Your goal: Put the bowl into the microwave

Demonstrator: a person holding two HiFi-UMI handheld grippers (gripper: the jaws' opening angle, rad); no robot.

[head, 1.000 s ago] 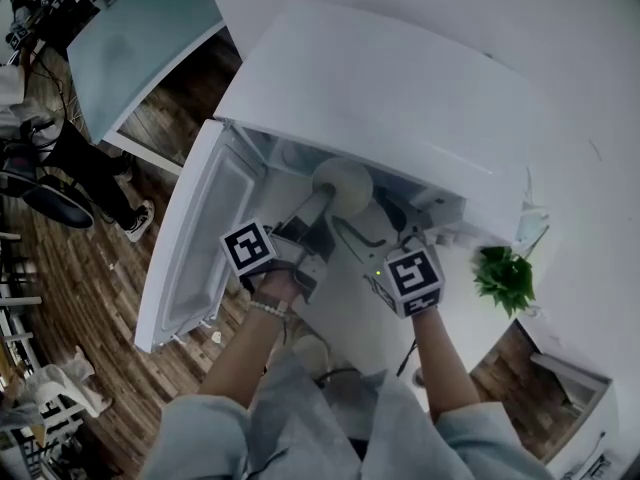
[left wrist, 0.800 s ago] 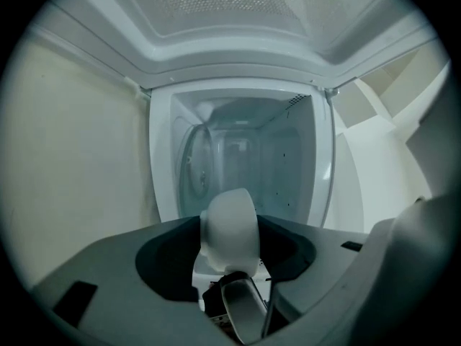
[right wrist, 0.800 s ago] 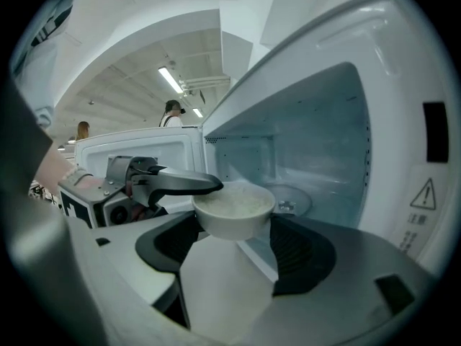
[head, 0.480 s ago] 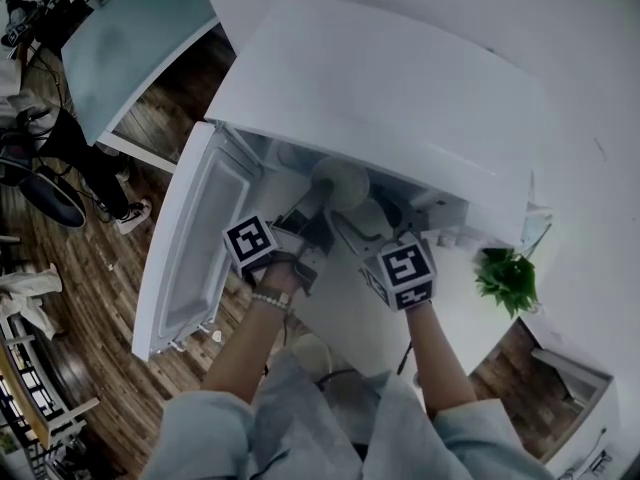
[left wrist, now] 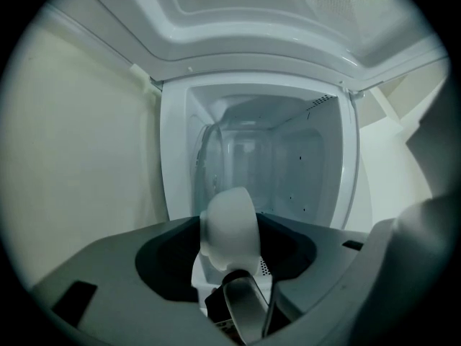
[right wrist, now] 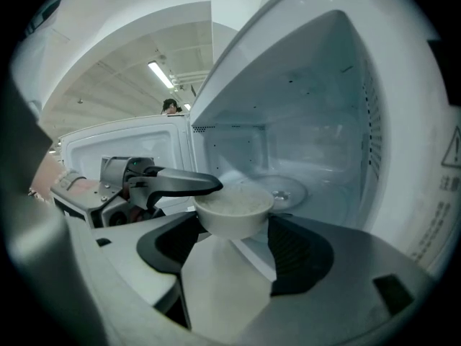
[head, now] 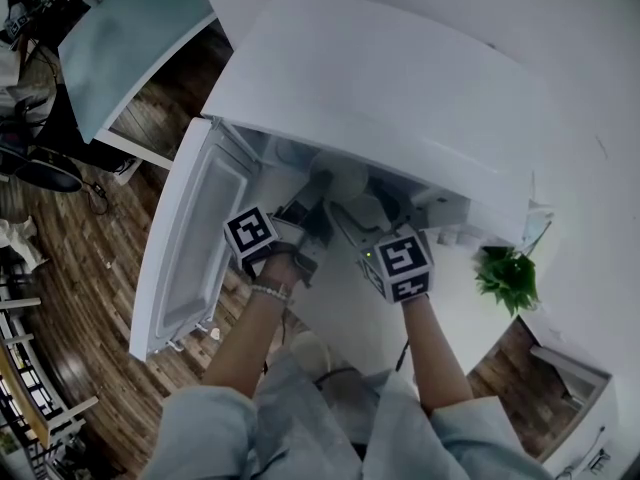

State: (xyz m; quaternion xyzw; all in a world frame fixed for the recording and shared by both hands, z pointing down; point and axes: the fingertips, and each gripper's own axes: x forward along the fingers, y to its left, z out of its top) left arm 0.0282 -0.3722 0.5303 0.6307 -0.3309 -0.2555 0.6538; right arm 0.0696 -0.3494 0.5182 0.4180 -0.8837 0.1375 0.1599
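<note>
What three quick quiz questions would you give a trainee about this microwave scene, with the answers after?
1. True or false: the microwave door is shut.
2. Which gripper holds the bowl by its rim?
3. The bowl is: A resting on the turntable; B held at the microwave's mouth; C set on the door.
Key: 1 false; 2 the left gripper; 3 B.

Left tongs [right wrist: 212,187] clamped, left forearm [head: 245,343] outstretched

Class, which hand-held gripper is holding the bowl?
The left hand-held gripper: its jaws pinch the rim of the white bowl at the open microwave. The right hand-held gripper, jaws just closing, stands open, gripping nothing.
</note>
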